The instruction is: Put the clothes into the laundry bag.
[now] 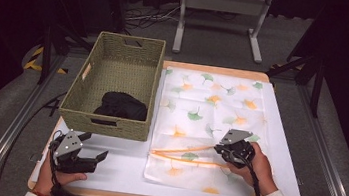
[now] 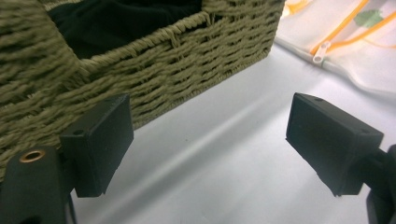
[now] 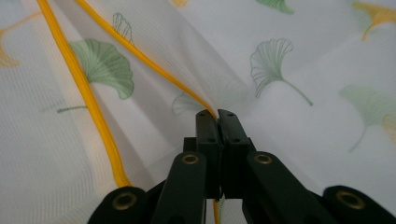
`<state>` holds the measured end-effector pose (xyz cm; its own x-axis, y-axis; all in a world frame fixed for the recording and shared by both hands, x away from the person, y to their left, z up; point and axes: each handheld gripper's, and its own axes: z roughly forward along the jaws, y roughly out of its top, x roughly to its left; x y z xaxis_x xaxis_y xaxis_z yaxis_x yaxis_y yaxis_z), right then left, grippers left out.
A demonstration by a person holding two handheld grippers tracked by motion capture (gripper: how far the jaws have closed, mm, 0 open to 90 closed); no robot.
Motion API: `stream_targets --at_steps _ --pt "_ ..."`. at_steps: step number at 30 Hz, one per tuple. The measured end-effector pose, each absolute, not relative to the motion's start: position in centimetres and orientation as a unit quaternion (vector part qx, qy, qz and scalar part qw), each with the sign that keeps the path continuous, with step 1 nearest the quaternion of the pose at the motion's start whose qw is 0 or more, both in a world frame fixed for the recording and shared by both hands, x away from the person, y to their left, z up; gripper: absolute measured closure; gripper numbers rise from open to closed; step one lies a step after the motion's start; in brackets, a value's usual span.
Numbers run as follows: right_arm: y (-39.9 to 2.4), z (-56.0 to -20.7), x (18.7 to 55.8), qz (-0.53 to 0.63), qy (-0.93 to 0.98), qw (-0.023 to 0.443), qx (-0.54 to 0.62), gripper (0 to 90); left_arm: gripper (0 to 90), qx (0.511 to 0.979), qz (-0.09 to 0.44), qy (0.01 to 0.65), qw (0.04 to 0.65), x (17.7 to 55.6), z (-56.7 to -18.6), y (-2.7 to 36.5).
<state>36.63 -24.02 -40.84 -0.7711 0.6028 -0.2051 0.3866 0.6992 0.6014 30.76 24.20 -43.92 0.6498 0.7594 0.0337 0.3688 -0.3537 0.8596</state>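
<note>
- High view: white table (image 1: 118, 169) carries an olive woven rectangular basket (image 1: 114, 83) at left with a black bundle of cloth (image 1: 121, 105) inside; beside it on the right lies a flat white mesh bag printed with green and orange leaves (image 1: 209, 127); its orange zipper (image 1: 181, 151) gapes near the front edge; the right gripper (image 1: 222, 148) sits at the zipper's right end; the left gripper (image 1: 91, 161) rests on bare table in front of the basket, well apart from the bag
- Left gripper view: the left gripper (image 2: 205, 144) stands wide apart with nothing between its jaws; basket wall (image 2: 187, 65) just ahead; the zipper's white pull (image 2: 321, 52) lies at upper right
- Right gripper view: the right gripper (image 3: 218, 113) is pinched tight on the bag's mesh (image 3: 196, 70) at the orange zipper edge (image 3: 154, 65), fabric drawn up into a fold; second zipper edge (image 3: 88, 98) runs at left
</note>
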Motion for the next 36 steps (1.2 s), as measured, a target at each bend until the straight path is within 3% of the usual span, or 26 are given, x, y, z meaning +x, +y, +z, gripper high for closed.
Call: stream_targets --at_steps 6,13,22,31,36 --pt "-24.2 -39.4 36.0 0.312 0.882 0.227 0.268 88.9 15.4 0.781 0.239 0.342 0.465 30.3 -41.9 24.5" --pt "-24.5 -39.3 35.8 0.319 0.881 0.227 0.265 88.8 14.0 0.785 0.259 0.311 0.468 30.9 -37.9 24.7" --pt "-24.5 -39.4 35.9 0.318 0.883 0.222 0.265 88.8 10.5 0.832 0.242 0.276 0.417 38.4 -33.0 22.8" --pt "-24.6 -39.8 35.9 0.314 0.887 0.213 0.263 88.7 11.3 0.868 0.223 0.266 0.356 44.6 -33.1 21.2" --pt "-24.7 -39.9 35.8 0.311 0.89 0.206 0.26 88.6 10.0 0.903 0.182 0.253 0.295 47.8 -34.4 20.2"
